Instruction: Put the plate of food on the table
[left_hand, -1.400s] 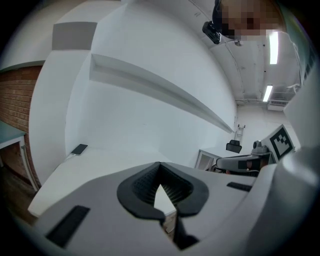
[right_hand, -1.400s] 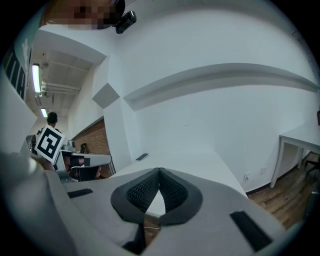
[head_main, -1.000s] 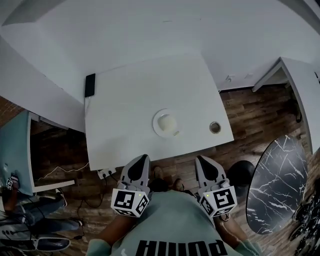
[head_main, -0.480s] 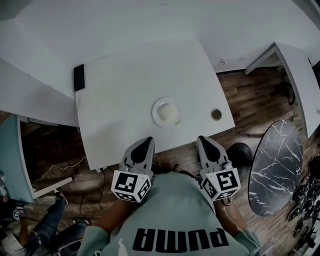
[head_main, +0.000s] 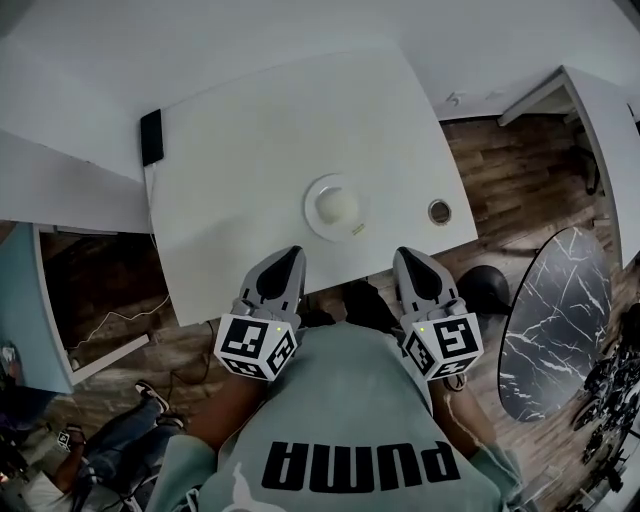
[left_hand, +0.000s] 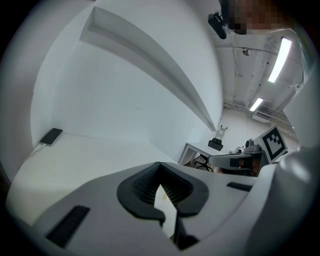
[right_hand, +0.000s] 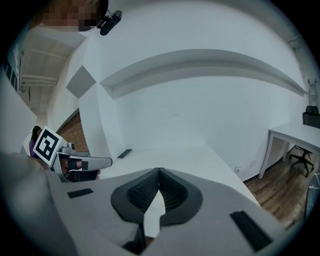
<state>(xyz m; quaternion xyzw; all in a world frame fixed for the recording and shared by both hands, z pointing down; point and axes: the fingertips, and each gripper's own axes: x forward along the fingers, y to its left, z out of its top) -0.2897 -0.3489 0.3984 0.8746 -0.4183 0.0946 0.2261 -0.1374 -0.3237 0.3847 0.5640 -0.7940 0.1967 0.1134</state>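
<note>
A white plate (head_main: 334, 207) with a pale mound of food rests on the white table (head_main: 240, 190), close to its near edge. In the head view my left gripper (head_main: 288, 258) reaches over that edge, just left of the plate and short of it. My right gripper (head_main: 408, 260) hangs level with it, right of the plate. Both are shut, tips together, with nothing in them. In the left gripper view, the left gripper (left_hand: 159, 167) points across the bare tabletop. The right gripper (right_hand: 159, 172), in its own view, points across the tabletop too.
A black phone (head_main: 151, 137) on a cable lies at the table's far left corner. A small round fitting (head_main: 439, 211) sits near the right edge. A dark marble round table (head_main: 555, 320) stands on the right, another white desk (head_main: 600, 120) beyond. A person's legs (head_main: 110, 440) show at lower left.
Both grippers have come forward and a little down, from short of the table to over its near edge. The plate has stayed where it was.
</note>
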